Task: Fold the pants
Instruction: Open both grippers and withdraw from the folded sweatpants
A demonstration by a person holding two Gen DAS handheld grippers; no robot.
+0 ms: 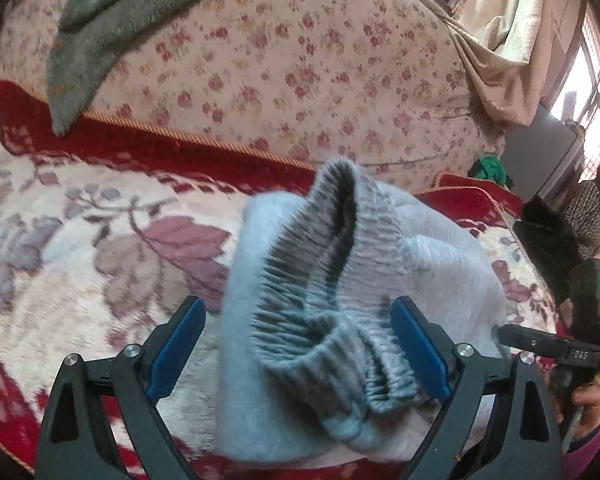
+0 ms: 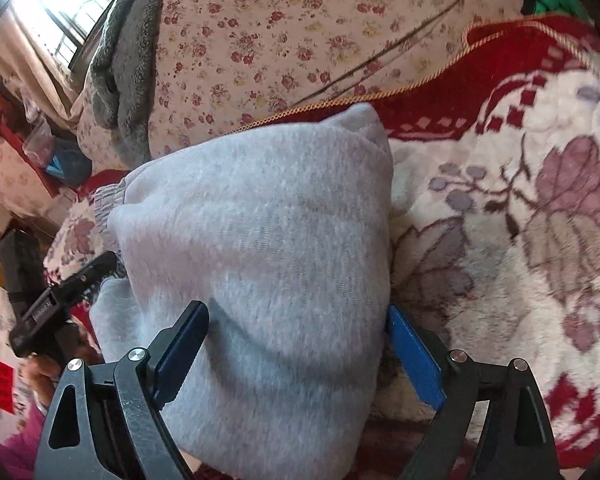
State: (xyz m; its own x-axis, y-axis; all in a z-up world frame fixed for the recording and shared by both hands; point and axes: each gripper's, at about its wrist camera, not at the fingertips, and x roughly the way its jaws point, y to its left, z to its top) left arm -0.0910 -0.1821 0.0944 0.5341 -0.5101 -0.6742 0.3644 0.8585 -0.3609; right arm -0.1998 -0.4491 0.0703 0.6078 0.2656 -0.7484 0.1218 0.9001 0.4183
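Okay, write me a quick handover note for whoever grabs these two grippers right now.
Left hand-held gripper: open, jaws straddling the elastic waistband of the grey pants, not clamped.
Right hand-held gripper: open, jaws either side of the folded body.
Pants lie bunched in a thick bundle on the floral blanket.
Done: apparently folded over at least once.
Left: flatten, tuck the waistband, square the bundle.

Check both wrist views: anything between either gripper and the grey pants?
Nothing visible. The grey fleece pants lie bunched on the red-and-cream floral blanket, their elastic waistband between the left gripper's open jaws. The right gripper, also open, straddles the same bundle.
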